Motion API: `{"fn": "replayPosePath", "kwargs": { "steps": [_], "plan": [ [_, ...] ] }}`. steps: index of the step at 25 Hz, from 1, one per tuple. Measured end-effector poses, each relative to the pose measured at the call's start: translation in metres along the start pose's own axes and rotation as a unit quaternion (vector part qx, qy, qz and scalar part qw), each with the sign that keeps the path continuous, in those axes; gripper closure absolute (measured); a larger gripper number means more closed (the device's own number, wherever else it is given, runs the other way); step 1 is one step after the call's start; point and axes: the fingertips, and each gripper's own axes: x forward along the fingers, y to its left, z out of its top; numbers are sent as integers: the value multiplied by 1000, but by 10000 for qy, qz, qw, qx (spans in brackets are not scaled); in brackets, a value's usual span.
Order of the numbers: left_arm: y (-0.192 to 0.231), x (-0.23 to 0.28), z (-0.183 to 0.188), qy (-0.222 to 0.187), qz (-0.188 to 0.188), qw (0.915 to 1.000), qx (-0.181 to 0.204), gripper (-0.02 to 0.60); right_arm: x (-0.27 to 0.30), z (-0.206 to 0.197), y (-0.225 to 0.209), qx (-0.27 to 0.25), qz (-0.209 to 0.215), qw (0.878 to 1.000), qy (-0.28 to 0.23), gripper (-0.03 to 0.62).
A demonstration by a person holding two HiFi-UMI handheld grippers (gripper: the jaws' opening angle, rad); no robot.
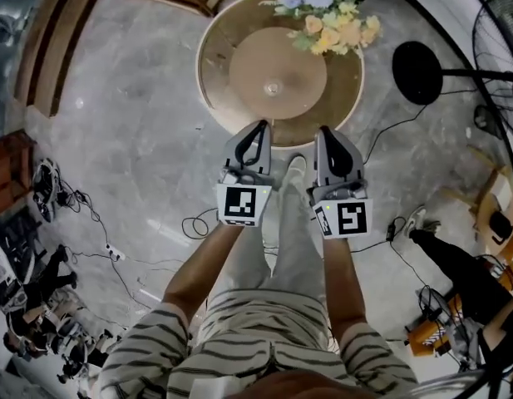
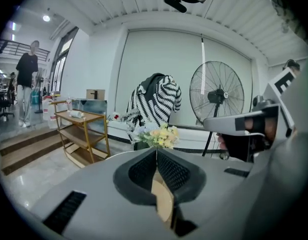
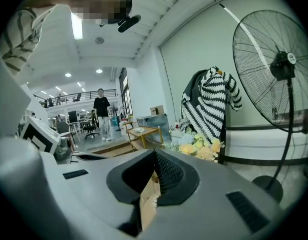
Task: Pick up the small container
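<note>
A small pale round container (image 1: 272, 88) sits at the middle of the round wooden table (image 1: 219, 77). It cannot be seen in either gripper view. My left gripper (image 1: 260, 125) hovers at the table's near edge, jaws pressed together with nothing between them. My right gripper (image 1: 324, 130) is level with it on the right, also shut and empty. In the left gripper view the black pads (image 2: 168, 171) meet along one line, and in the right gripper view the pads (image 3: 168, 174) do the same. Both grippers point up and forward across the room.
A bunch of flowers (image 1: 331, 19) stands at the table's far right. A pedestal fan's base (image 1: 416, 73) is on the floor to the right, with cables (image 1: 90, 214) trailing on the left. A wooden shelf cart (image 2: 81, 129) and a standing person (image 2: 26, 79) are farther off.
</note>
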Motion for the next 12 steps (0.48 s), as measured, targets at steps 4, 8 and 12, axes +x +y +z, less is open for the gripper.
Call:
{"fn": "replayPosePath", "kwargs": {
  "steps": [4, 8, 12],
  "plan": [
    [10, 22, -40, 238, 96, 9997, 5, 580, 7, -38, -12, 62, 11, 9998, 213, 586],
    [16, 48, -75, 345, 95, 9994, -34, 526, 14, -69, -22, 107, -6, 9994, 316, 586],
    [18, 74, -110, 473, 81, 9988, -5, 457, 20, -95, -30, 175, 13, 9990, 402, 586]
  ]
}}
